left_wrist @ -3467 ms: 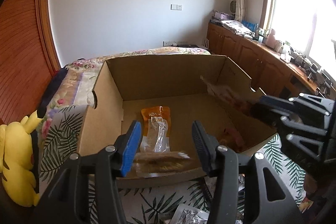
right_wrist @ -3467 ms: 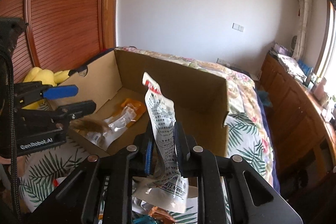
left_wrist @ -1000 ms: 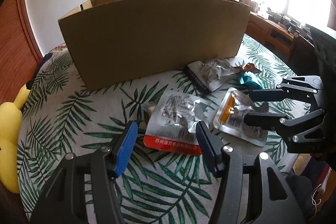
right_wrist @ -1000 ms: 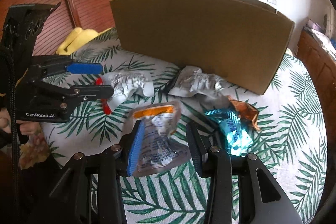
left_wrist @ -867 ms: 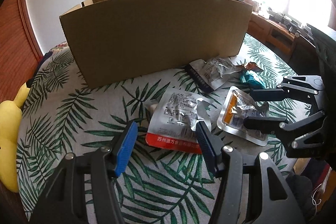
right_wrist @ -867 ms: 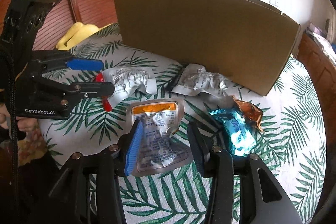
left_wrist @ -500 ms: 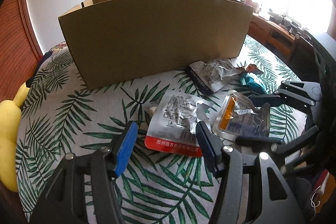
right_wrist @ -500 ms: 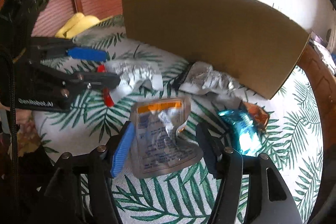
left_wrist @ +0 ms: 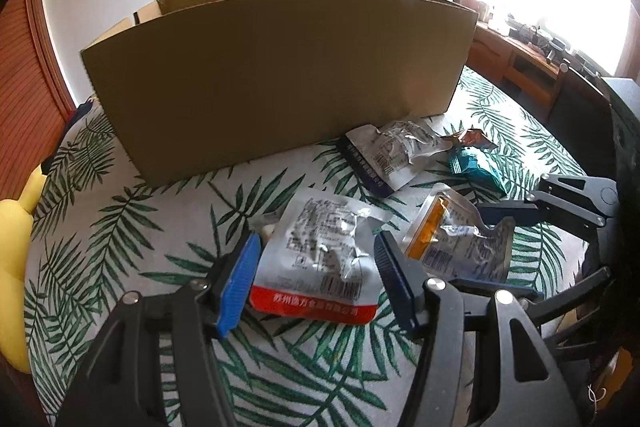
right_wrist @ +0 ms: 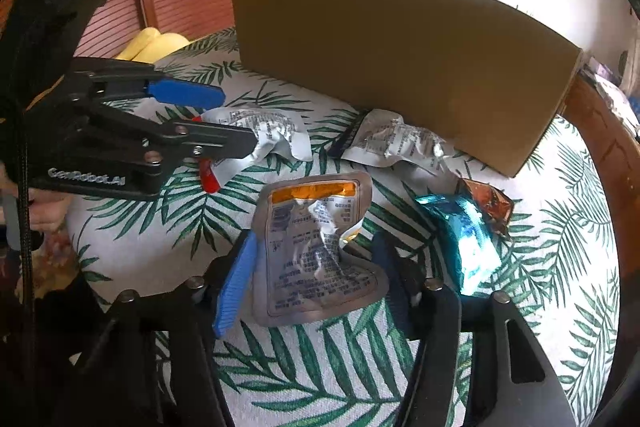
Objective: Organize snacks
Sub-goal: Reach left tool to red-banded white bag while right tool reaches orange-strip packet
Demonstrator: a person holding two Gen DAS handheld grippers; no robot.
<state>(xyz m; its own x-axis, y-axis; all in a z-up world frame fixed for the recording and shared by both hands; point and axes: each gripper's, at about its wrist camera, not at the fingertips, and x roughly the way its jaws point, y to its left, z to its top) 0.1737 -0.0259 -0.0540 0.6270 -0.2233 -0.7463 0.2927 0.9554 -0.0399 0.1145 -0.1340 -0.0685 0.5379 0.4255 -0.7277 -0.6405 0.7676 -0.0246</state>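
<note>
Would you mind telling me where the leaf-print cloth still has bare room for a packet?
Bare cloth lies left of the red-edged pouch, between the cardboard box and the yellow plush toy. Between the box's right end and the right tool, pouches crowd together.

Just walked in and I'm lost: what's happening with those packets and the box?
A person is sorting snack packets with a gripper in each hand. The left gripper is open around the red-edged silver packet; the right gripper is open around the orange-topped silver pouch. Neither is gripped yet. Another silver packet, a teal wrapper and a brown wrapper lie on the leaf-print cloth before the cardboard box.
</note>
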